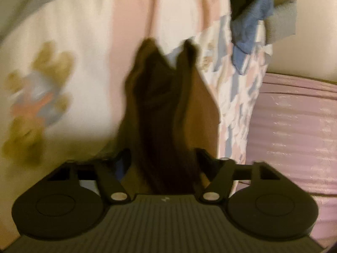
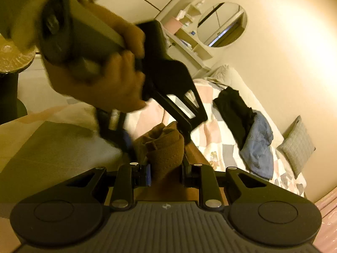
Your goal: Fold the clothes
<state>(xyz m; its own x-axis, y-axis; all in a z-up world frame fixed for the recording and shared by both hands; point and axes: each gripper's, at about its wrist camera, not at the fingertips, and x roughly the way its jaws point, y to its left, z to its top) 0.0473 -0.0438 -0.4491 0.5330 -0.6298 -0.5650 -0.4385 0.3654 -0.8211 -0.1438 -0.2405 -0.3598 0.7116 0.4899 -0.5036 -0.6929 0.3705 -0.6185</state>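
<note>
Brown garment: soft brown knitted cloth [image 2: 166, 147], bunched and hanging, lifted above the patchwork quilt; blurred in the left wrist view [image 1: 166, 113], where it drapes forward from between the fingers.
Right gripper: black two-finger gripper [image 2: 166, 171], narrowed onto the brown cloth, blue-padded finger on one side and black finger on the other, both touching the fabric.
Left gripper: black two-finger gripper [image 1: 163, 164], seen from the right wrist view [image 2: 160, 135] as angled down toward the same cloth; closed on the brown garment, fabric filling the gap between the fingers.
Hand: person's hand [image 2: 109, 84] wrapped round the grey handle of the left gripper, above the brown garment.
Quilt: cream, pink and blue patchwork bed quilt [image 2: 212, 130], spread below the brown garment.
Other clothes: black garment [image 2: 233, 107] and blue denim piece [image 2: 258, 145] heaped together on the quilt, well apart from the brown garment.
Cushion: grey checked cushion [image 2: 298, 143], at the quilt's far edge beyond the denim.
Mirror: round wall mirror [image 2: 222, 24], high above the quilt.
</note>
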